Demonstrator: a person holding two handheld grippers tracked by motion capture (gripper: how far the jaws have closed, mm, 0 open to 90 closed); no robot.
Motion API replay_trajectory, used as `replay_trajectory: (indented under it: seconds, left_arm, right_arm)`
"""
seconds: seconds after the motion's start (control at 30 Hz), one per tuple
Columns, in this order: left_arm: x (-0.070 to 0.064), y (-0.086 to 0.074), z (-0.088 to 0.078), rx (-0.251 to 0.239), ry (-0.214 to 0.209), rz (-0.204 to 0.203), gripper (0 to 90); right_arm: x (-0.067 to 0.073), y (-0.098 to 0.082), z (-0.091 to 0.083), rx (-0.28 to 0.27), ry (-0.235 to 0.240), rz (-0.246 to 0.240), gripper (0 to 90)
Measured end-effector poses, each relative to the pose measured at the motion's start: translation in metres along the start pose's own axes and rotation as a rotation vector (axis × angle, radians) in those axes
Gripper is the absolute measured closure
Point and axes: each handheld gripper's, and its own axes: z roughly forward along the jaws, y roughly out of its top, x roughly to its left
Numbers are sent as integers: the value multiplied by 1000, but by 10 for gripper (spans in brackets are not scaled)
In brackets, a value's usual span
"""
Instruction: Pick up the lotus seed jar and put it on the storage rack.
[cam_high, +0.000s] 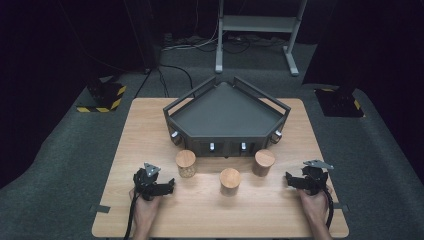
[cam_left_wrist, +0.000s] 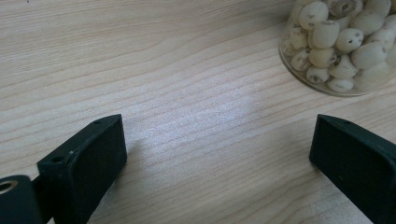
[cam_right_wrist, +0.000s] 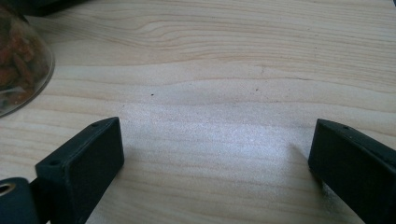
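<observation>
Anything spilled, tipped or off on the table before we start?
Nothing stands out. The three jars with wooden lids stand upright and closed in front of the dark tray, no contents on the table. Left claw and right claw rest open, apart from the jars.

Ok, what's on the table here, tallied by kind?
Jars with wooden lids: 3 — left, middle, right
Dark tray: 1
Hand-held grippers: 2 — left gripper, right gripper, both open
Total: 6
</observation>
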Motion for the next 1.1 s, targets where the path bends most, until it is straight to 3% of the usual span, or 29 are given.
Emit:
replay_trajectory:
  seconds: [0.63, 1.1]
  left_arm:
    - [2, 1, 0, 4, -10, 14, 18]
    - [5, 7, -8, 18, -62, 52, 4]
  right_arm:
    - [1, -1, 0, -4, -2, -4, 31]
    - [1, 0, 0, -4, -2, -2, 32]
